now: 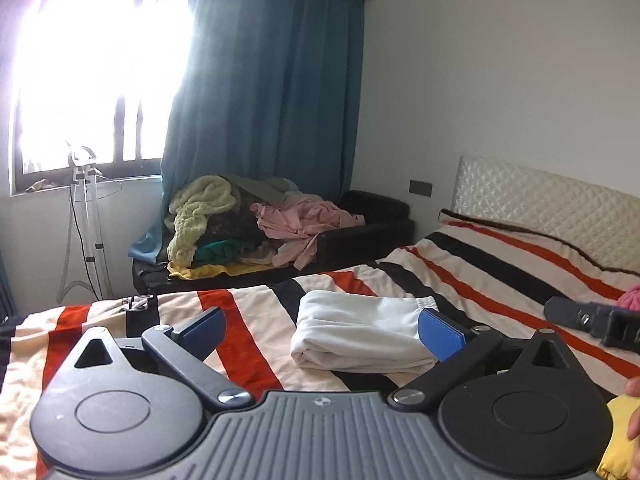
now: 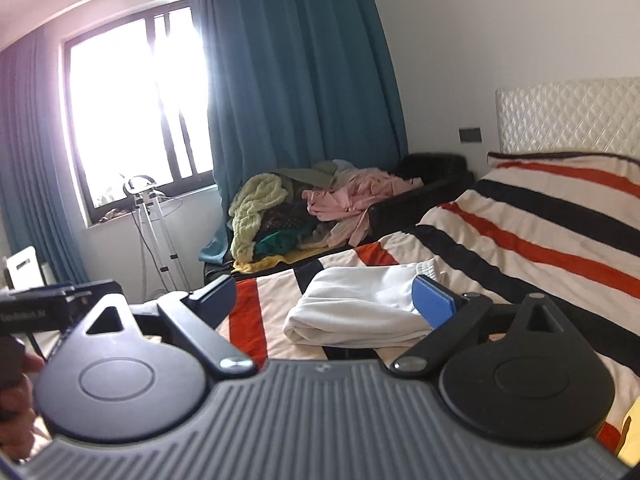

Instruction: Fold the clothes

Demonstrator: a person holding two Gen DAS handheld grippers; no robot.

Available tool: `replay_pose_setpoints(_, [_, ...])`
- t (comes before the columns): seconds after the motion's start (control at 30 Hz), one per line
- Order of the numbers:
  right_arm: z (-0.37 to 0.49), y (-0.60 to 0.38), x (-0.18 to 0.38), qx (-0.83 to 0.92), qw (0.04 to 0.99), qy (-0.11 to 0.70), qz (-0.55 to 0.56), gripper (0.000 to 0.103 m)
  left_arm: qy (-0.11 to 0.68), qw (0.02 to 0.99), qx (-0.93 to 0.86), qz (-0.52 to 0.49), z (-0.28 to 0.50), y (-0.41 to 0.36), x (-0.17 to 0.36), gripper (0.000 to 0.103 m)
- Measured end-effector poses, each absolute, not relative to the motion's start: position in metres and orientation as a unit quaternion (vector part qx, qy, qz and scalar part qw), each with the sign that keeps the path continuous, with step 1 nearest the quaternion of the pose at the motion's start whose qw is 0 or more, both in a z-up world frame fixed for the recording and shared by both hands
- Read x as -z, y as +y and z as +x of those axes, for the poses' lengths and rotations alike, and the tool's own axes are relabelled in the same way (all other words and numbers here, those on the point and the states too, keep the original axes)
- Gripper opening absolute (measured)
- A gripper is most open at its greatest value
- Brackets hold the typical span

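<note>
On the striped bed (image 1: 248, 320), folded white garment (image 1: 356, 336) lies ahead of both tools. Left tool (image 1: 320, 332) and right tool (image 2: 324, 300) gape wide, holding nothing. Left view alone shows pink cloth (image 1: 630, 296) by the headboard; right view alone, a white chair (image 2: 22, 268).

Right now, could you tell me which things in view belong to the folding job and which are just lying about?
For the job:
- folded white garment
- left gripper, open
- right gripper, open
- striped bed cover

Lying about:
- clothes heap on the black sofa
- garment steamer
- teal curtain
</note>
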State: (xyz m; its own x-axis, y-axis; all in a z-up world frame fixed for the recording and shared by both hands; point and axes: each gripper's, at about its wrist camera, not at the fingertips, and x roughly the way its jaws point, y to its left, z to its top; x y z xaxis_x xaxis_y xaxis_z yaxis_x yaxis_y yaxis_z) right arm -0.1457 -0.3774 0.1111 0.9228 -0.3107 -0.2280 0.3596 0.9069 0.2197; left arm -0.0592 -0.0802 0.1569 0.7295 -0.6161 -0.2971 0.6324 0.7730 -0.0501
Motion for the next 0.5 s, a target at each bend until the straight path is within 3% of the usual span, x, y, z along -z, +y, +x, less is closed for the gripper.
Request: replay_pose_setpoints(0.5, [-0.120,-0.352,-0.029,0.200,0.971,0.096,0.088,0.096,0.140,0.944,0.299,0.013,-0.052,-0.060,-0.095,0.103])
